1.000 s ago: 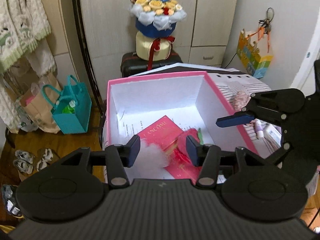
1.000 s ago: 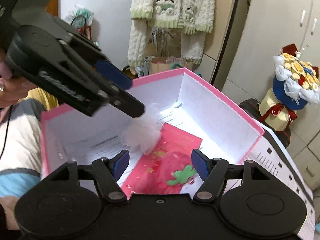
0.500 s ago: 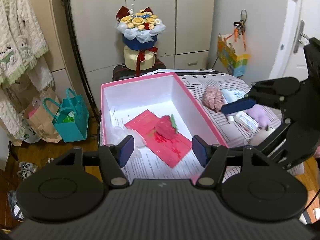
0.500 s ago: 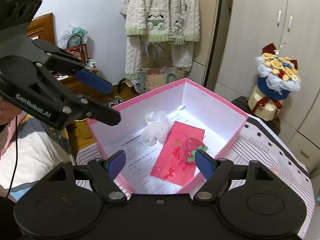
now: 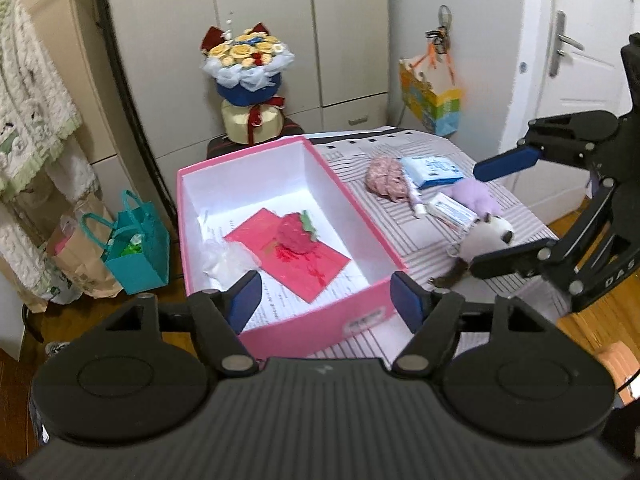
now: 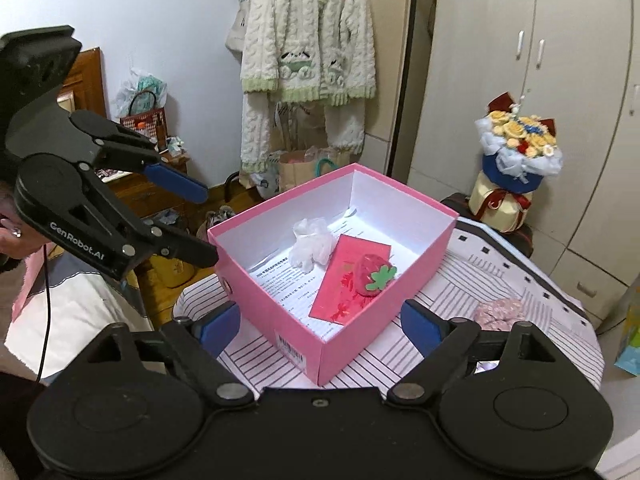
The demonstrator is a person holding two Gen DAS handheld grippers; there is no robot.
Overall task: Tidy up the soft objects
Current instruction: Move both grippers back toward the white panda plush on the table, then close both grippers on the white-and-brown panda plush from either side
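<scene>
An open pink box (image 5: 304,322) stands on a striped cloth. In it lie a red strawberry plush (image 5: 296,232), a white fluffy pouf (image 5: 224,258) and a red envelope (image 5: 316,268). My left gripper (image 5: 325,298) hovers before the box's near wall, its jaws opening with nothing between them. My right gripper (image 5: 496,212) hangs at the right, over a white and dark plush (image 5: 486,236) and a purple plush (image 5: 474,196). A pink knitted piece (image 5: 386,178) lies beside the box. In the right wrist view the right gripper (image 6: 320,326) is opening and empty, near the box's (image 6: 272,304) corner.
A blue packet (image 5: 432,168) and a small tube pack (image 5: 450,208) lie among the plush toys. A flower bouquet (image 5: 248,88) stands behind the box. A teal bag (image 5: 136,244) sits on the floor at the left. A knitted cardigan (image 6: 308,40) hangs on the wall.
Both grippers drew back and up out of the box and their jaws widened. The white pouf left the left gripper's fingers and lies in the box beside the strawberry plush.
</scene>
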